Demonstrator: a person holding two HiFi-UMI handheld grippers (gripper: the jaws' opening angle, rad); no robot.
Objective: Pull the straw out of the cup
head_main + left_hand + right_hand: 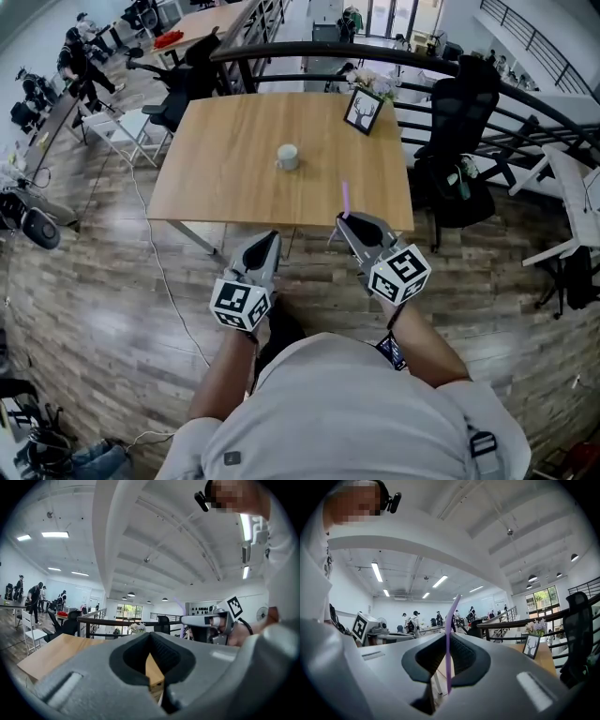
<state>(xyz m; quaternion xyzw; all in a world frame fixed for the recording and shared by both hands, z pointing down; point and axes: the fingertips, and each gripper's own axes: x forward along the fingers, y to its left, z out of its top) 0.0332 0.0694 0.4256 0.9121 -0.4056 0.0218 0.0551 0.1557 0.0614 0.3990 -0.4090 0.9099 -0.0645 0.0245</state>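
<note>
A white cup (288, 157) stands near the middle of the wooden table (216, 178), with no straw in it. My right gripper (343, 221) is shut on a purple straw (345, 197), which stands upright between its pads just off the table's near edge. In the right gripper view the straw (452, 616) rises from the closed right gripper (449, 644). My left gripper (270, 240) hovers beside it, short of the table, jaws together and empty. The left gripper view shows the left gripper (150, 638) with only the table corner beyond it, and the right gripper (202, 620) off to the right.
A framed picture (363, 111) and flowers (373, 82) stand at the table's far right corner. A black office chair (459, 112) is at the right and a dark railing (309, 54) runs behind the table. People work at desks (80, 66) far left.
</note>
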